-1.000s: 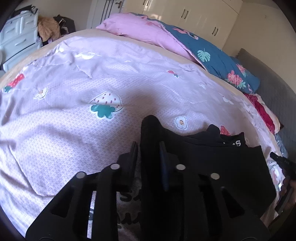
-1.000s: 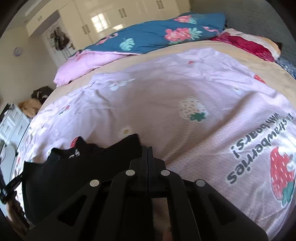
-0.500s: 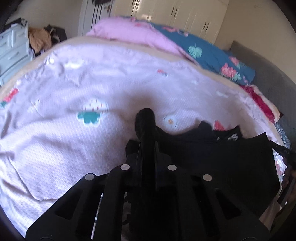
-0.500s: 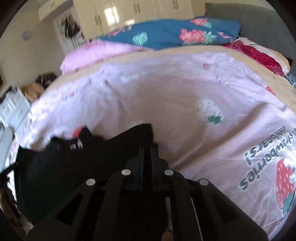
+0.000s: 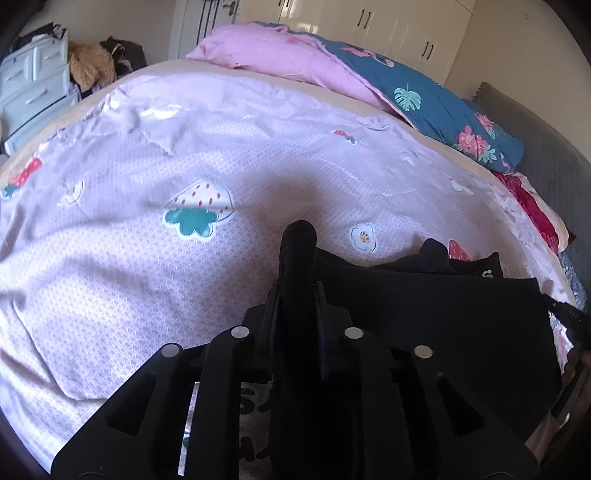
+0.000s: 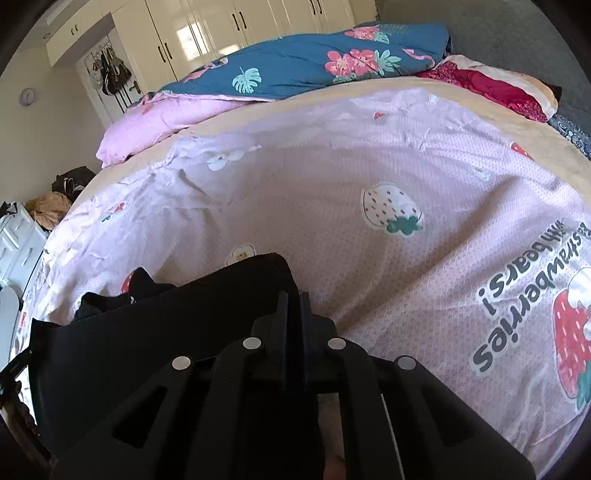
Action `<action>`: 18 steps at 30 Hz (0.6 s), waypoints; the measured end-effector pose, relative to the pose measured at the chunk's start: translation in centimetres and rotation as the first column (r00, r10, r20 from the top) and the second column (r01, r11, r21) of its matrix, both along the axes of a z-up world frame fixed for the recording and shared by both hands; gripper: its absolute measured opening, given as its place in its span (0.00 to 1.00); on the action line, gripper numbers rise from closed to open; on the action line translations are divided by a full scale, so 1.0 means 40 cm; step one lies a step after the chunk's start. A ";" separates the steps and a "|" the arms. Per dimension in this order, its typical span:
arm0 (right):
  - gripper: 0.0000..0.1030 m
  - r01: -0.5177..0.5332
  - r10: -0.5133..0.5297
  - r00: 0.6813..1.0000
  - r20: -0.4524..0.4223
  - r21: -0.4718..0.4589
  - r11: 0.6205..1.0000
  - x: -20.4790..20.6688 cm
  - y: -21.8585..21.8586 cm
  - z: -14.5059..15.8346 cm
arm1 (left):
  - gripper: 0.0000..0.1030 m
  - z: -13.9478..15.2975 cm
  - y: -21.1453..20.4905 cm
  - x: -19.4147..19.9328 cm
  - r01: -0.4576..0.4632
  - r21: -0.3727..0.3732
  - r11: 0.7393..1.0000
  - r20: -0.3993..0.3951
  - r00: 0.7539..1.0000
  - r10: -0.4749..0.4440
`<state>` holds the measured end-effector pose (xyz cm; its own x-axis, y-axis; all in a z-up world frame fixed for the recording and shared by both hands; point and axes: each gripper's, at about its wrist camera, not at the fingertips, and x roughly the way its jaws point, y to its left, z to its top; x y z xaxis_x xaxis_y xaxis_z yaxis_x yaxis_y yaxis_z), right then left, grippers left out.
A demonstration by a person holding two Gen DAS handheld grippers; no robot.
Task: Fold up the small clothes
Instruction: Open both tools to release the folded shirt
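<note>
In my left view a bed fills the room, spread with a pink sheet (image 5: 155,280) printed with strawberries and flowers. A pink quilt (image 5: 280,59) and a blue floral quilt (image 5: 436,107) lie along the far side of the sheet, white wardrobes (image 5: 399,26) stand behind them, and grey drawers (image 5: 33,96) sit off the sheet's far left corner. The black garment (image 5: 461,321) lies at the near right part of the sheet, stretched out flat toward the right edge. My left gripper (image 5: 297,295) has a rolled fold of the garment's left end standing up between its fingers; the jaws are narrow and easing open, with the cloth between them and the pads against it. At the garment's far right edge I can just see the tip of my other tool.

In my right view the same sheet runs up to the blue quilt and the wardrobes (image 6: 229,26), with a red blanket (image 6: 491,88) at the sheet's far right. Large lettering and a strawberry print sit at the sheet's near right. The garment (image 6: 155,332) lies at the sheet's near left. My right gripper (image 6: 293,299) is closed tight on the garment's right corner, which pokes up just past the fingertips.
</note>
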<state>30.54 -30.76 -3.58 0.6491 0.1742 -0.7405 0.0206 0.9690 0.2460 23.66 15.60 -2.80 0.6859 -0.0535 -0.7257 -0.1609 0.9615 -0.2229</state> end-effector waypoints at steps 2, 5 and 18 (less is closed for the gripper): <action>0.05 -0.004 0.004 1.000 -0.005 -0.019 1.000 -0.003 0.007 -0.005 | 0.17 0.001 -0.002 -0.005 -0.006 0.008 1.000 -0.002 1.000 0.006; 0.06 -0.005 0.005 1.000 -0.007 -0.047 0.999 -0.010 0.015 -0.005 | 0.20 0.004 -0.006 -0.015 -0.009 0.020 1.000 -0.008 1.000 0.009; 0.24 0.013 -0.011 1.000 0.024 -0.102 0.995 -0.132 -0.009 0.040 | 0.34 0.071 -0.025 -0.118 -0.023 0.056 0.998 0.013 1.000 0.022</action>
<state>25.26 -31.13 -1.96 0.6677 0.0905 -0.7389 0.0280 0.9888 0.1464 18.93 14.58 0.04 0.6957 0.0028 -0.7183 -0.1804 0.9686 -0.1709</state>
